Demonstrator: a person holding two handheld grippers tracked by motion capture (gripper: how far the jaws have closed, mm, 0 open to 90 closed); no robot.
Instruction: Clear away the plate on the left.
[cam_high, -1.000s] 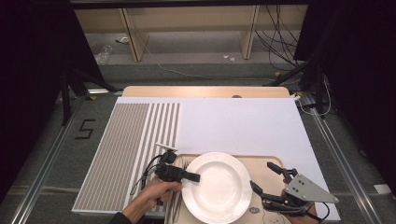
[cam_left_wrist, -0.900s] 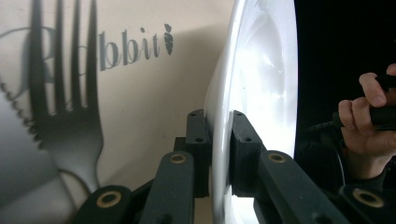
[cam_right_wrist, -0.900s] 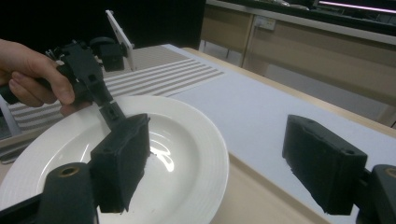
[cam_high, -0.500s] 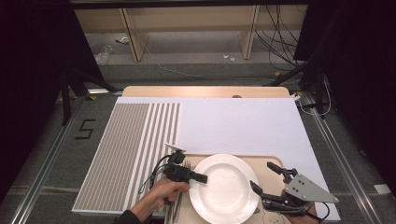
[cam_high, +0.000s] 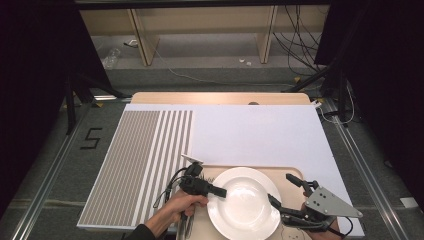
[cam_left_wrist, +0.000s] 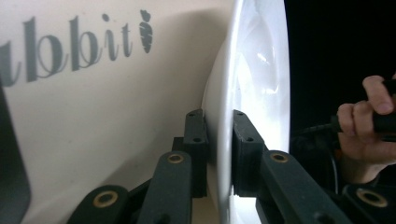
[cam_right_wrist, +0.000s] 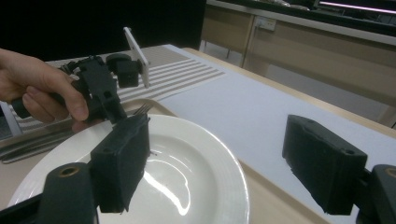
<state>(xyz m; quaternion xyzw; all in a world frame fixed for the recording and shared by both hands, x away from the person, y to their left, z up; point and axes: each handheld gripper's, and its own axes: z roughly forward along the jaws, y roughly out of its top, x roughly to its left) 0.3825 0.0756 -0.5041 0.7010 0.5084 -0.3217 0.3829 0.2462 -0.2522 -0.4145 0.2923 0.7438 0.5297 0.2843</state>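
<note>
The table (cam_high: 260, 130) carries a tray (cam_high: 292, 172), and the plate (cam_high: 245, 202) sits on it. Your left claw (cam_left_wrist: 219, 140) pinches the plate's rim; keep that grip firm and level. Your right claw (cam_right_wrist: 219, 163) hangs spread just beside the plate; hold it clear.

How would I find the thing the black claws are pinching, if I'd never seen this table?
Look at the pale wooden tray at the near edge of the table, on the white sheet. Lying on it is a round white plate, with the left gripper clamped on its left rim. It is the one big, round, glossy thing there, unlike the thin metal cutlery beside it.
</note>
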